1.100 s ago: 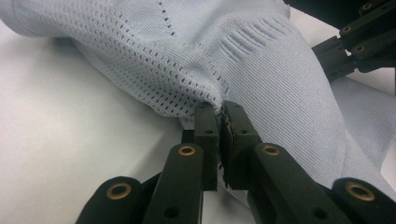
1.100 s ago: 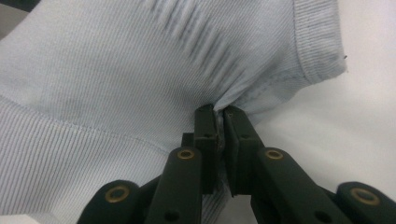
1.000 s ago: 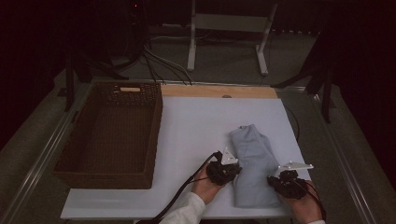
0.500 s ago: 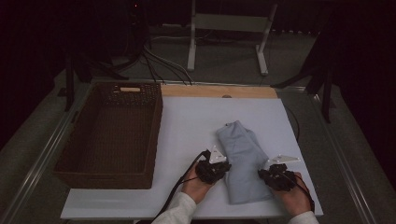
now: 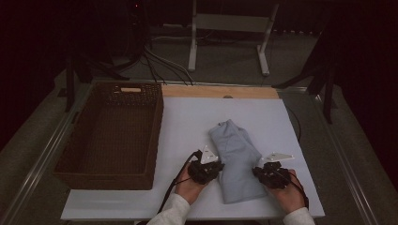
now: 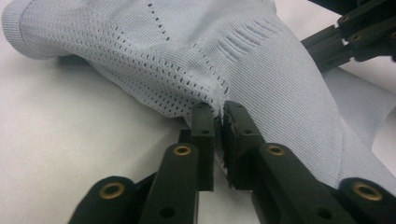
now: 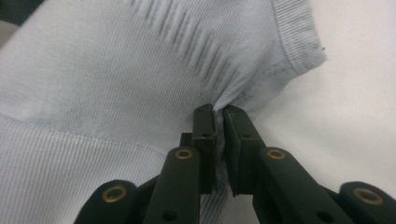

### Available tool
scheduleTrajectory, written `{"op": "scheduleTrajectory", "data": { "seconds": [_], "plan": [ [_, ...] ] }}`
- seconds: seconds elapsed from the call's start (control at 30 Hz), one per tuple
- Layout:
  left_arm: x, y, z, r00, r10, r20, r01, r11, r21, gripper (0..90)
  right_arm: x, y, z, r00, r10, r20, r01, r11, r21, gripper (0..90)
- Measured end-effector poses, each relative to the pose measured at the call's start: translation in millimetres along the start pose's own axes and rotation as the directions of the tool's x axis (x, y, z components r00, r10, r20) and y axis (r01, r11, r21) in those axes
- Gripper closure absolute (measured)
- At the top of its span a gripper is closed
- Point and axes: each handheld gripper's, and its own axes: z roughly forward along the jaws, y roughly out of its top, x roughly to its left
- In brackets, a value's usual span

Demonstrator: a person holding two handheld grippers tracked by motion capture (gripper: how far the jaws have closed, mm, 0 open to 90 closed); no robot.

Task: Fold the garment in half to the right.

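A folded pale blue knit garment [image 5: 237, 157] lies on the white table top [image 5: 187, 126], its near end toward the person. My left gripper [image 5: 217, 167] is shut on the garment's left edge; in the left gripper view the ribbed and perforated cloth [image 6: 196, 56] is pinched between the black jaws of the left gripper [image 6: 218, 114]. My right gripper [image 5: 257, 171] is shut on the right edge, near a ribbed hem [image 7: 294, 37], with the cloth [image 7: 116, 79] puckered at the right gripper [image 7: 218, 114]. The right gripper's linkage [image 6: 355, 37] shows beyond the garment.
An empty brown wicker basket [image 5: 112, 136] stands on the left part of the table. A wooden strip [image 5: 220, 91] runs along the far edge. Cables [image 5: 180, 176] trail from the left gripper toward the front edge. Dark floor and a stand's legs lie beyond.
Both grippers have carried the garment leftward across the table, and it now lies more slanted with its far end pointing up-left. Both hands keep their hold.
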Motion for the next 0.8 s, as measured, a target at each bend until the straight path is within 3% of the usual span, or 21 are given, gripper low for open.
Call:
{"op": "scheduleTrajectory", "data": {
  "seconds": [0.17,0.2,0.3,0.33,0.37,0.4,0.53,0.57,0.6,0.7,0.8],
  "plan": [
    [0.5,0.1,-0.7,1.0000,0.004,0.005,-0.004,1.0000,-0.004,71.0,-1.3,-0.6,-6.8,0.9999,0.014,-0.005,-0.014,1.000,-0.020,77.1],
    [1.4,0.6,-2.2,1.0000,0.006,0.002,-0.006,0.9999,-0.013,62.7,-1.9,-1.7,-12.7,0.9995,0.031,-0.011,-0.031,0.999,-0.041,66.0],
    [1.7,2.0,-3.9,1.0000,-0.002,0.003,0.002,0.9993,-0.036,49.8,-2.9,-2.7,-18.4,0.9987,0.051,-0.010,-0.051,0.997,-0.065,56.6],
    [1.7,2.0,-3.9,1.0000,-0.002,0.003,0.002,0.9993,-0.036,44.1,-2.9,-2.7,-18.4,0.9987,0.051,-0.010,-0.051,0.997,-0.065,56.6],
    [1.7,2.0,-3.9,1.0000,-0.002,0.003,0.002,0.9993,-0.036,44.1,-2.9,-2.9,-20.0,0.9984,0.055,-0.009,-0.055,0.996,-0.073,56.6],
    [0.2,3.8,-4.8,0.9998,0.002,-0.018,-0.003,0.9988,-0.049,34.0,-2.9,-3.6,-23.0,0.9979,0.064,-0.006,-0.065,0.994,-0.083,46.8],
    [-0.2,5.7,-6.0,0.9995,-0.005,-0.032,0.003,0.9980,-0.063,18.4,-3.6,-5.3,-25.9,0.9965,0.082,-0.018,-0.084,0.992,-0.097,39.9],
    [-0.2,5.7,-6.0,0.9995,-0.005,-0.032,0.003,0.9980,-0.063,18.4,-3.7,-5.9,-26.9,0.9957,0.091,-0.018,-0.093,0.991,-0.101,39.9],
    [0.4,8.0,-7.5,0.9991,-0.016,-0.039,0.013,0.9965,-0.082,15.0,-4.0,-6.9,-28.2,0.9949,0.099,-0.017,-0.101,0.989,-0.105,31.2],
    [1.5,10.1,-9.1,0.9990,-0.024,-0.038,0.020,0.9953,-0.094,7.4,-4.4,-9.1,-30.1,0.9940,0.108,-0.016,-0.109,0.988,-0.109,23.0],
    [2.3,11.4,-11.3,0.9991,-0.019,-0.038,0.015,0.9942,-0.107,3.2,-5.1,-12.4,-31.3,0.9927,0.117,-0.028,-0.119,0.987,-0.106,22.0]
  ]
}}
